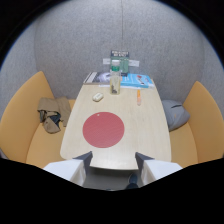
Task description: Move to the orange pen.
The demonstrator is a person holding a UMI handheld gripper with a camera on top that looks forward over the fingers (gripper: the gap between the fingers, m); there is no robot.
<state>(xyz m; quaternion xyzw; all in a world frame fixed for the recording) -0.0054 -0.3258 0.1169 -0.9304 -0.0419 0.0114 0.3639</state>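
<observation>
We see the claw (pixel 113 161) only in part: its two dark fingertips (pixel 84 159) show at the near edge of the tabletop (pixel 145 127), and their pale bodies are cut off by the black lower rim of the view. The fingers stand well apart with nothing between them.

The orange pen (pixel 139 97) lies far beyond the fingers, toward the far right side of the tabletop, just this side of a blue booklet (pixel 137 80). It is small and we can only make out a short orange stroke; which end is the tip we cannot tell.

Between the claw and the pen lies a round red mat (pixel 103 129), flat on the wood, just ahead of the fingers. Right of the mat the tabletop is bare up to the pen.

At the far end stand a clear bottle (pixel 115 79) with a green cap, and behind it a clear stand with a dark sign (pixel 119 54) whose print we cannot read. A small white object (pixel 97 97) lies left of the bottle, and a magazine (pixel 98 76) beyond it.

An orange bench (pixel 20 117) wraps the tabletop on both sides. A tan bag (pixel 50 116) with dark straps sits on the left, and a grey cushion (pixel 175 113) on the right.
</observation>
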